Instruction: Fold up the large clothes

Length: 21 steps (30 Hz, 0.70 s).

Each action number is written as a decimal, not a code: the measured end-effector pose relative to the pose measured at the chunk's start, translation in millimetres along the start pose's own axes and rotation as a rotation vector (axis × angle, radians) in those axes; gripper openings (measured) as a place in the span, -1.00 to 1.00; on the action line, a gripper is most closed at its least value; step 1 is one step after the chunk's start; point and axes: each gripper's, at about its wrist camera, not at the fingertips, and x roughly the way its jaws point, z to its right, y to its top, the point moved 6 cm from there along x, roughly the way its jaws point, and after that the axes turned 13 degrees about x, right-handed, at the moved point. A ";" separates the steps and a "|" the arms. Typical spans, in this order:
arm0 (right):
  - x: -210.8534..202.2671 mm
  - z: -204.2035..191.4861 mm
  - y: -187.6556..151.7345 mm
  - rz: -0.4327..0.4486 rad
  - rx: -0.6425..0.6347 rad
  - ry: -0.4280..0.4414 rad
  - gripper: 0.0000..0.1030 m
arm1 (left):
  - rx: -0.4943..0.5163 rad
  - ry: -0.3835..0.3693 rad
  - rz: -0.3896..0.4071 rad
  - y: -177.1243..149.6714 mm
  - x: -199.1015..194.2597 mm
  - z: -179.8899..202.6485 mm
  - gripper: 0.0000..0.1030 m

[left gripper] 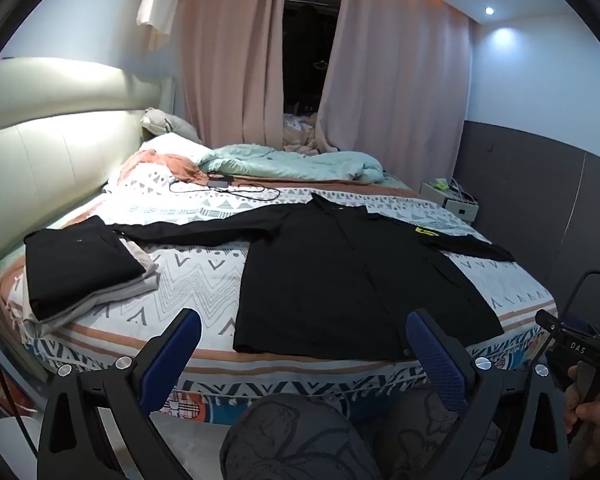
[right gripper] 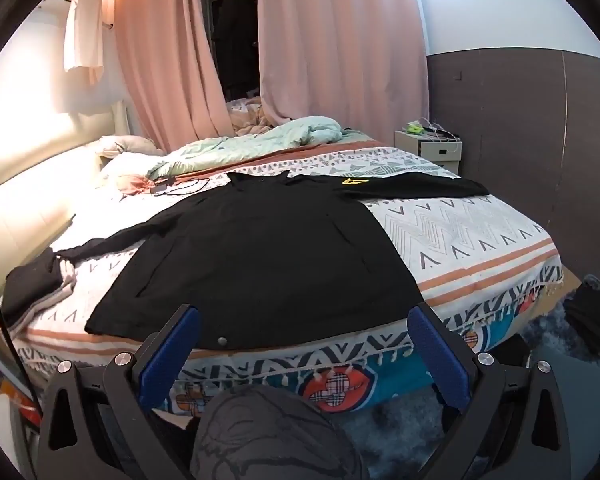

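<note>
your left gripper (left gripper: pixel 302 344): blue ribbed pads spread wide, nothing between them, held short of the bed edge above your patterned trouser knee (left gripper: pixel 288 436).
your right gripper (right gripper: pixel 302 338): also spread wide and empty, fingers framing the shirt hem.
bed cover (right gripper: pixel 452 236): woven white fabric with grey zigzags and chevrons, salmon stripes and a tasselled fringe at the near edge.
black shirt (left gripper: pixel 340 280): long-sleeved, matte, lying flat and face up on the cover, hem at the near edge, sleeves stretched out to both sides, a yellow patch (left gripper: pixel 423 231) on one sleeve.
folded stack (left gripper: pixel 80 276): black over grey cloth, squared, to the left, just beside the sleeve cuff.
far side: crumpled mint duvet (left gripper: pixel 300 162), pink curtains (left gripper: pixel 228 60) in long pleats.
</note>
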 end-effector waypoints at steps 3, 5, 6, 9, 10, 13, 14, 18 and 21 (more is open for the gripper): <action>0.1 -2.0 -0.2 0.013 -0.011 -0.019 1.00 | 0.000 -0.006 0.004 0.3 -1.6 1.7 0.99; 0.5 -0.9 -0.2 0.016 -0.011 -0.026 1.00 | -0.002 -0.007 0.002 1.3 -0.8 -3.9 0.99; 0.5 -1.0 0.2 0.016 -0.010 -0.028 1.00 | -0.001 -0.007 0.001 1.2 -0.6 -4.5 0.99; 0.3 -0.7 1.5 0.022 -0.007 -0.029 1.00 | -0.007 -0.011 0.001 0.1 -0.1 -6.9 0.99; 0.4 -0.6 1.7 0.023 -0.005 -0.028 1.00 | -0.008 -0.011 0.001 0.3 0.4 -5.7 0.99; 0.9 -0.9 0.8 0.021 -0.004 -0.029 1.00 | -0.007 -0.009 0.001 0.7 1.4 -7.0 0.99; 1.4 -0.6 0.6 0.019 -0.003 -0.029 1.00 | -0.007 -0.008 0.001 1.0 1.6 -7.4 0.99; 2.5 0.6 0.5 0.018 -0.003 -0.029 1.00 | -0.005 -0.012 0.002 1.2 1.2 -4.0 0.99; 3.3 -0.1 -0.4 0.017 -0.007 -0.026 1.00 | -0.001 -0.012 0.004 0.4 0.2 -3.4 0.99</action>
